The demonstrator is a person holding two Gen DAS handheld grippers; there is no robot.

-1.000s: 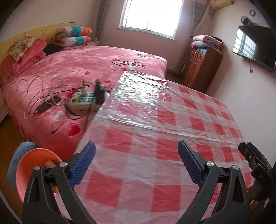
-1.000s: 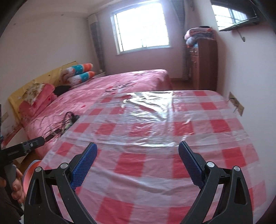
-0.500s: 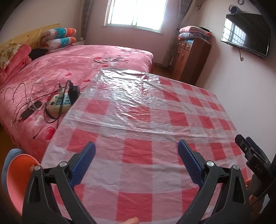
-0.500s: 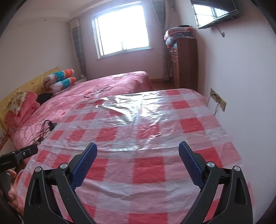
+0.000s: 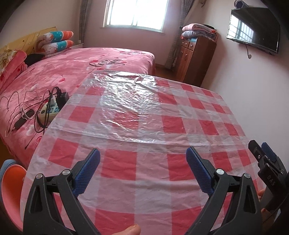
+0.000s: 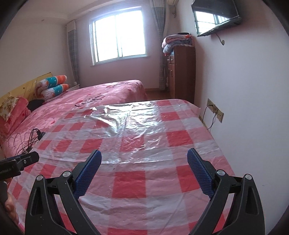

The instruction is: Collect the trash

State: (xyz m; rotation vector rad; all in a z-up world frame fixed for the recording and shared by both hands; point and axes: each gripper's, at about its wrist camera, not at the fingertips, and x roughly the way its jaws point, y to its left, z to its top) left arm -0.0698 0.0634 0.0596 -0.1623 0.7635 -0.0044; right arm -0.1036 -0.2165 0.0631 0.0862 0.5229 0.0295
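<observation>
At the far left of the left wrist view, an orange-pink plastic basin (image 5: 10,195) sits low beside the table; what it holds cannot be seen, so whether it serves as the trash bin is only a guess. Beyond it, on the pink floral bedspread (image 5: 75,66), lies a white power strip (image 5: 49,111) tangled in black cables (image 5: 32,106).

The left gripper (image 5: 142,167) hangs above the near edge of the red-and-white checked plastic tablecloth (image 5: 137,173), its blue-padded jaws spread wide with nothing between them. A sheet of clear crinkled plastic film (image 5: 130,108) lies flat over the far half of the cloth. At its far edge is a small whitish crumpled scrap (image 5: 138,78), the only thing here that looks like loose trash, though it is too small to be sure.

The right gripper (image 6: 143,167) is likewise spread wide and empty, over the same near edge. In its view the scrap does not show clearly. Further right stand a dark wooden cabinet (image 6: 182,72) topped with folded blankets (image 6: 176,42) and a wall-mounted black television (image 6: 215,15).

Judging from this, no trash is in hand. The table looks nearly bare, so either collection is almost done or has yet to begin; the scrap, and perhaps the film, remain.
</observation>
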